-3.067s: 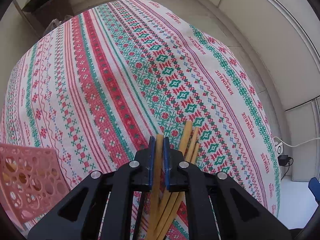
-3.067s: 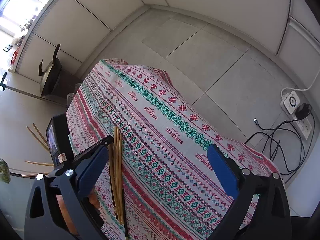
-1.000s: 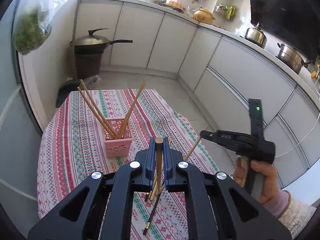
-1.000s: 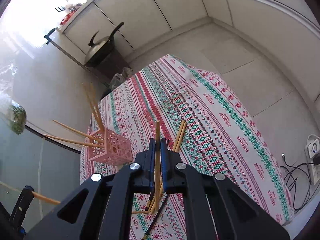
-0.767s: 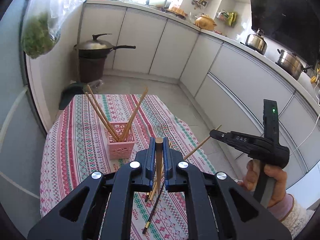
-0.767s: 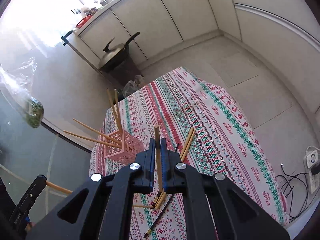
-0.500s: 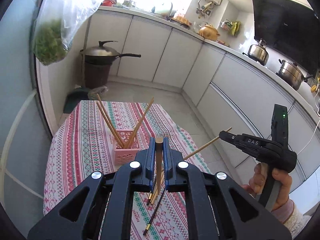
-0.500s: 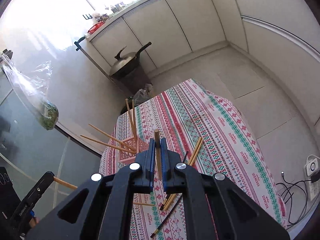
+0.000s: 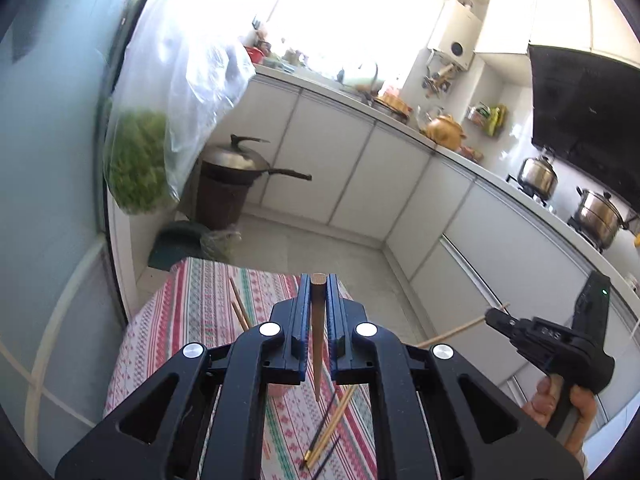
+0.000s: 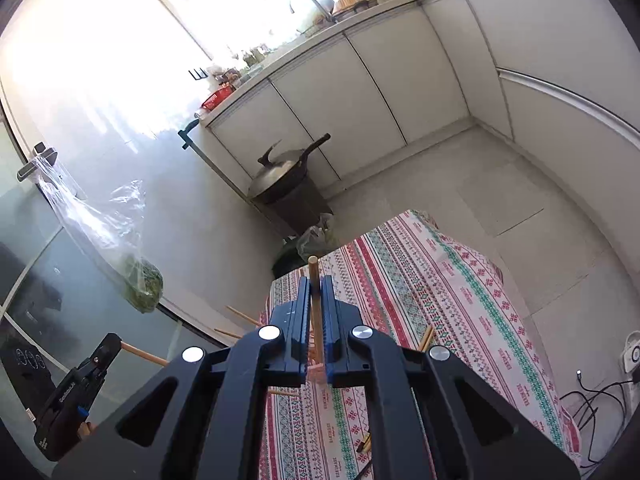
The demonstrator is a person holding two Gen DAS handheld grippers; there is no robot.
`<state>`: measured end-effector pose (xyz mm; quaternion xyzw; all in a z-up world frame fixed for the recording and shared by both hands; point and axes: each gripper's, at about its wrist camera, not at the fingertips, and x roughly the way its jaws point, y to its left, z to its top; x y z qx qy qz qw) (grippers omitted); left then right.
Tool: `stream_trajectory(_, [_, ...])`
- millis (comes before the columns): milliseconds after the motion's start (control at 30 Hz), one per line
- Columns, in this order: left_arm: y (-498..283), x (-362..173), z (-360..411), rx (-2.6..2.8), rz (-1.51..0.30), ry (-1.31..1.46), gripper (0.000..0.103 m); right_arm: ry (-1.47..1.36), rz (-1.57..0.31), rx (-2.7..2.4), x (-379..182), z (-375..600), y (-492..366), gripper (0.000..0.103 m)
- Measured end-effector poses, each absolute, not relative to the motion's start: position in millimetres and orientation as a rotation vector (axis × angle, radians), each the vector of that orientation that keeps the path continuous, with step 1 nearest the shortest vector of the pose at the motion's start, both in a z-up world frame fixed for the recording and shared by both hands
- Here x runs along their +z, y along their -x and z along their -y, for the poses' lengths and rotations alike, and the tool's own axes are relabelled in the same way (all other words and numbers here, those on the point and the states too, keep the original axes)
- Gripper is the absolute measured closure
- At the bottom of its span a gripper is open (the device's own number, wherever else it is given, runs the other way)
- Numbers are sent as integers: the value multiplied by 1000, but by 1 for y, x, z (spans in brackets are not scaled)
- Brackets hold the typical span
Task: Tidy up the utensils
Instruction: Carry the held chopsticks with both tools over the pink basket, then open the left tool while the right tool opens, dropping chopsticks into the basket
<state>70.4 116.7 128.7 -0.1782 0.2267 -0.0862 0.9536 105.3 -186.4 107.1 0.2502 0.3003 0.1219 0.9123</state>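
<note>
My left gripper (image 9: 319, 280) is shut on a wooden chopstick (image 9: 318, 340) that stands upright between its pads, high above the table. My right gripper (image 10: 316, 280) is shut on another chopstick (image 10: 314, 304) in the same way. Each gripper shows in the other's view: the right gripper (image 9: 496, 316) at the right edge and the left gripper (image 10: 108, 350) at the lower left. The pink basket (image 10: 316, 372) is almost hidden behind my fingers, with only its upright chopsticks (image 9: 240, 308) sticking out. Loose chopsticks (image 9: 332, 428) lie on the patterned tablecloth (image 10: 440, 300).
A lidded wok on a dark bin (image 9: 240, 164) stands past the table's far end. A clear bag of greens (image 9: 136, 160) hangs on the glass door at the left. White cabinets line the back and right. A power strip with cables (image 10: 632, 354) lies on the floor.
Both grippers have risen and tipped upward, each still shut on its chopstick. The table has dropped low in both views, and the basket has slipped behind the fingers.
</note>
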Motion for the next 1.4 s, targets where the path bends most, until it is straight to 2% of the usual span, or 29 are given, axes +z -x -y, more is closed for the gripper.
stream_trajectory(267, [-112, 117, -134, -98, -482, 402, 96, -496, -615, 289, 120, 167, -126, 97])
stream_trajectory(533, [-152, 71, -141, -74, -609, 425, 94, -489, -675, 298, 102, 148, -155, 97])
stream_trajectory(633, [-144, 76, -152, -52, -574, 456, 83, -480, -685, 299, 98, 141, -161, 97])
stream_trajectory(700, [-136, 84, -159, -42, -534, 471, 68, -477, -691, 300, 96, 135, -165, 97])
stream_trajectory(767, [-129, 90, -164, -27, -499, 483, 59, -473, -699, 301, 93, 129, -168, 97])
stream_trajectory(1067, [-133, 88, -164, -35, -527, 486, 55, -437, -764, 291, 69, 96, -190, 97])
stream_trajectory(1233, [-137, 83, -148, -35, -554, 438, 54, -441, -811, 293, 46, 82, -203, 92])
stream_trajectory(1300, [-135, 84, -141, -26, -543, 405, 46, -431, -806, 297, 46, 81, -201, 92])
stream_trajectory(1400, [-129, 88, -129, -3, -519, 352, 41, -389, -760, 286, 56, 81, -190, 92])
